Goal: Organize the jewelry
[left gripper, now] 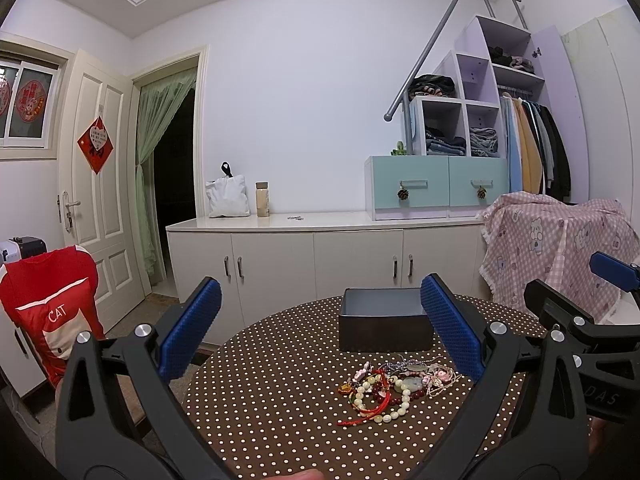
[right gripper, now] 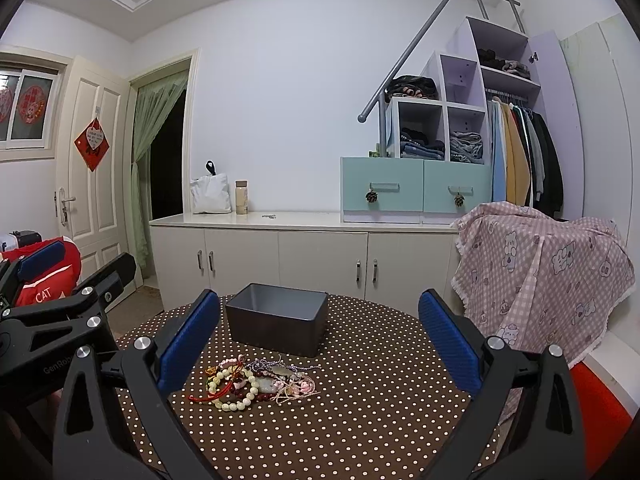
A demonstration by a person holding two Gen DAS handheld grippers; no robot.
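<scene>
Jewelry pile (left gripper: 394,390) is heaped at lower centre before the box (left gripper: 384,322); left gripper (left gripper: 320,334) and right gripper (right gripper: 320,338) are held spread, empty, ready for sorting.

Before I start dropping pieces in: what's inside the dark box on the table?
The part of the box interior that shows, its far and side walls, is bare. The near wall hides the floor, so the bottom cannot be checked. The jewelry pile lies on the table, outside it.

Bare tabletop (right gripper: 360,408) around jewelry pile (right gripper: 256,384)

Even, cool ceiling light, sharp focus, strong fisheye bending and dark corners.
</scene>
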